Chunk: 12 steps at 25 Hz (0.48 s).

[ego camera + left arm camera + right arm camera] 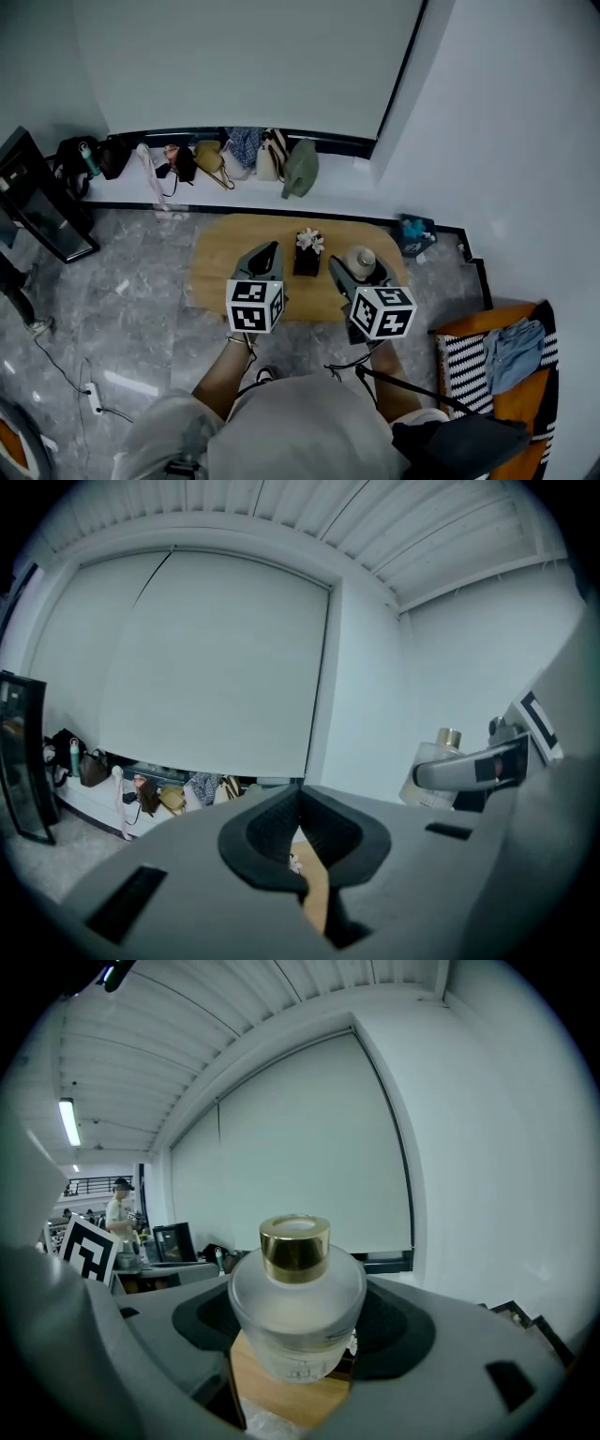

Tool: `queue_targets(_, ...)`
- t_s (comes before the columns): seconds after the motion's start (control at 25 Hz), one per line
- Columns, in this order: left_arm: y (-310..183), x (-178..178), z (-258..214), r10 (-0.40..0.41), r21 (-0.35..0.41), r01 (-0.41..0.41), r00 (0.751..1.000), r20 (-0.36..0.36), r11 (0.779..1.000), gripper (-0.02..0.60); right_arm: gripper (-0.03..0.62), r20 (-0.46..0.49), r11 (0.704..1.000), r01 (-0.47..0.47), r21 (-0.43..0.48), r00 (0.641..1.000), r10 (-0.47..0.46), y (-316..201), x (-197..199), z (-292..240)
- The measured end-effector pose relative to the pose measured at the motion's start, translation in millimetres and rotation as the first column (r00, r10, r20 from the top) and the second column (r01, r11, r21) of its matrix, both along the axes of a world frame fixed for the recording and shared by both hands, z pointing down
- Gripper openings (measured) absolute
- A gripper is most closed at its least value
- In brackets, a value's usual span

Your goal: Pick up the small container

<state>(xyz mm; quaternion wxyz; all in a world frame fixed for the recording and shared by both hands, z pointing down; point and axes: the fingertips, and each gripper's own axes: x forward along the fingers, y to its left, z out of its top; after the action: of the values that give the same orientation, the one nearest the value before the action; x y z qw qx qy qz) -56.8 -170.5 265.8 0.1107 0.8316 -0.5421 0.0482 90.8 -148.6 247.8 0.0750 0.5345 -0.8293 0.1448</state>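
The small container is a frosted glass bottle with a gold cap. My right gripper is shut on it, a jaw on each side of its body. In the right gripper view the small container fills the middle between the dark pads of the right gripper, and the wooden table shows below it. The left gripper view catches the small container at the right, up against the wall. My left gripper hovers over the table, and its pads meet with nothing between them.
An oval wooden table carries a black box with white flowers. Several bags line the ledge along the back wall. A black stand is at the left, a chair with striped cloth at the right, and a power strip lies on the floor.
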Motion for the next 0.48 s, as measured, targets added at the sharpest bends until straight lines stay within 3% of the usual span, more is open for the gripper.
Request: queue_targets(0.48, 22.7, 16.0, -2.5, -0.038, 0.01, 0.038, 0.999, 0.011, 0.999, 0.008, 0.331, 0.027, 1.0, 0.023, 0.002, 0.999, -0.023, 15.9, 17.3, -0.5)
